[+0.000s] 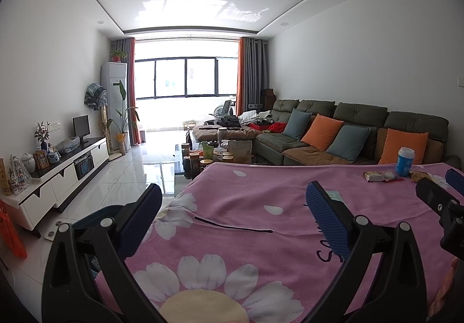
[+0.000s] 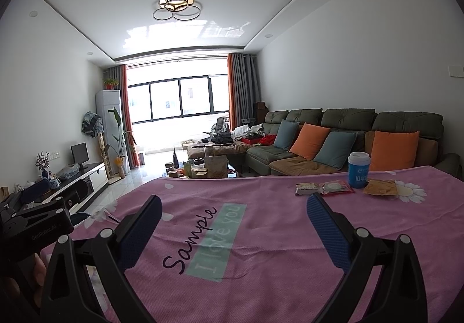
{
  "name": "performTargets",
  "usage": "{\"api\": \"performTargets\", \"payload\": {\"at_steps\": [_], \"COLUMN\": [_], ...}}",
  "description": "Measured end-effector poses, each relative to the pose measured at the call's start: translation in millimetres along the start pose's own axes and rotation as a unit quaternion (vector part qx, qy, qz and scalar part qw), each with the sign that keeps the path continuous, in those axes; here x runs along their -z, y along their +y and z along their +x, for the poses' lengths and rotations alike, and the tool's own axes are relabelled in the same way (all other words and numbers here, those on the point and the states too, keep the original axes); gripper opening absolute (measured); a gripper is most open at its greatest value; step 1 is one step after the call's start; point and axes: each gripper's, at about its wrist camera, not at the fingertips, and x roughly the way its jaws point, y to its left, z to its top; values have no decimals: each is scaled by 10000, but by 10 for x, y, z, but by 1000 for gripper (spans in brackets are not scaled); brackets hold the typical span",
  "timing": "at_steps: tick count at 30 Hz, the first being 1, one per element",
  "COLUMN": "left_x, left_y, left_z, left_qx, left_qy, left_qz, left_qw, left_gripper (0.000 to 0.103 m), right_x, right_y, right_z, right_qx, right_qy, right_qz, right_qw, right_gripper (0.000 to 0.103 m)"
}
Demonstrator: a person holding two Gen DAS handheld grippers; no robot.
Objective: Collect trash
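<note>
The trash lies at the far right of a table under a pink flowered cloth [image 2: 275, 250]: a blue paper cup [image 2: 358, 170] standing upright, a silver wrapper [image 2: 306, 188], a red-edged clear packet [image 2: 336, 187] and a tan wrapper [image 2: 380, 188]. In the left wrist view the cup [image 1: 405, 162] and wrappers [image 1: 377, 176] sit far to the right. My right gripper [image 2: 235, 215] hovers open over the cloth, short and left of the wrappers, holding nothing. My left gripper [image 1: 235, 207] is open and empty over the table's left part. The right gripper [image 1: 443, 185] shows at the right edge.
A dark blue bin [image 1: 92, 217] stands on the floor by the table's left edge, with an orange bag [image 1: 11, 233] further left. Beyond the table are a coffee table crowded with jars [image 1: 208, 154], a green sofa [image 2: 348, 149] and a white TV stand [image 1: 66, 175].
</note>
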Motion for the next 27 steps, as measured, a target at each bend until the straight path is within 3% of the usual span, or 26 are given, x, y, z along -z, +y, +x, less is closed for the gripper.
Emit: {"api": "performTargets", "payload": {"at_steps": [27], "left_x": [-5], "left_y": [-7], "left_z": [6], "left_qx": [10], "left_qy": [-4], "left_qz": [0], "left_qw": [10000], "left_gripper": [98], "right_x": [-11], "right_y": [-2], "right_z": [4], "right_qx": [-4], "right_qy": [34], "right_qz": [-12], "right_qw": [10000], "right_gripper": [96]}}
